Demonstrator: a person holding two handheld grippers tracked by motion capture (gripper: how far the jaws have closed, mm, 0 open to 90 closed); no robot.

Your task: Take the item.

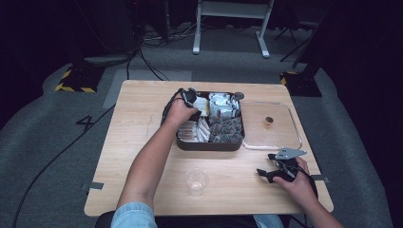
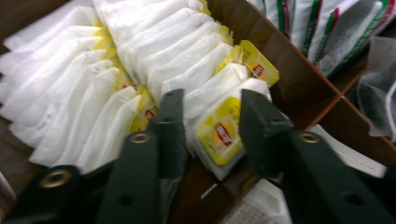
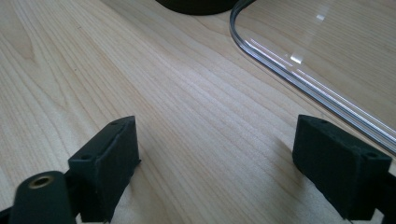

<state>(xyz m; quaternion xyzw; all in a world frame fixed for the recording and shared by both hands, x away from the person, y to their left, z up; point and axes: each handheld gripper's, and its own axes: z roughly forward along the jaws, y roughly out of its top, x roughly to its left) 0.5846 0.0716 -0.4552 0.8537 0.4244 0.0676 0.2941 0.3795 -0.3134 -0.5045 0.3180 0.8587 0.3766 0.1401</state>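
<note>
A dark divided box (image 1: 209, 145) at the middle of the table holds rows of sachets. My left gripper (image 1: 190, 97) reaches into its back left compartment. In the left gripper view the jaws (image 2: 212, 123) stand on either side of white tea sachets with a yellow label (image 2: 219, 137), at the near end of a packed row, and the pads press on them. My right gripper (image 1: 265, 165) rests on the table at the front right. Its jaws (image 3: 215, 154) are wide open over bare wood with nothing between them.
A clear lid (image 1: 285, 142) with a small brown knob (image 1: 269, 122) lies right of the box; its rim (image 3: 299, 74) runs just past my right jaws. A clear plastic cup (image 1: 196, 182) stands near the front edge. Brown dividers (image 2: 299, 60) separate other sachets.
</note>
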